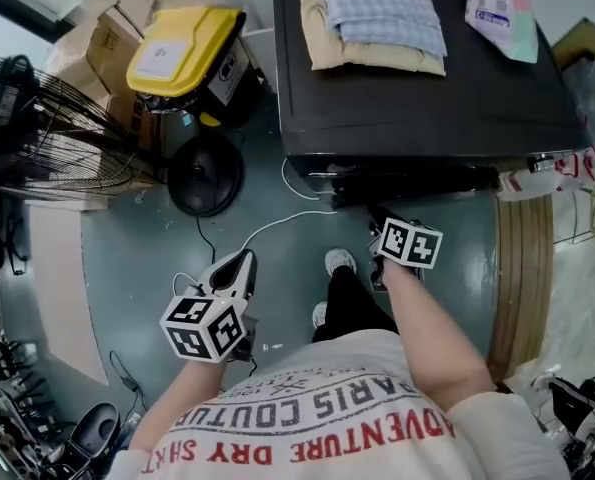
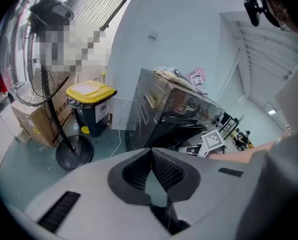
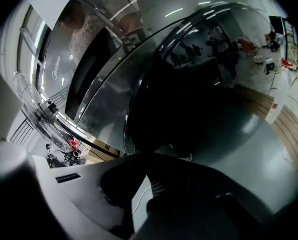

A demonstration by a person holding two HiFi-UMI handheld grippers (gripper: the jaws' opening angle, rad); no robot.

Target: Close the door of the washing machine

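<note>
The step in hand looks like the approach to the push. The right tongs (image 3: 144, 159) are closed tip to tip with nothing between them, and they sit close up against the front of the washing machine (image 1: 477, 98). Its round glossy door (image 3: 189, 99) fills the right gripper view. Whether the tips already touch the glass I cannot tell. From above, the door appears to stand slightly off the machine's front, so it is probably not latched yet. The next move calls for a firm, square press towards the machine's body until the door catches.

The left tongs (image 2: 151, 154) are also closed and empty, held well back from the machine over the floor (image 1: 277, 268).

Folded laundry (image 1: 377, 18) lies on the machine's top. Beside the machine stand a yellow-lidded bin (image 1: 182, 48) and a pedestal fan (image 1: 37, 118). A white cable (image 1: 277, 223) trails across the grey-green floor from the machine's foot.
</note>
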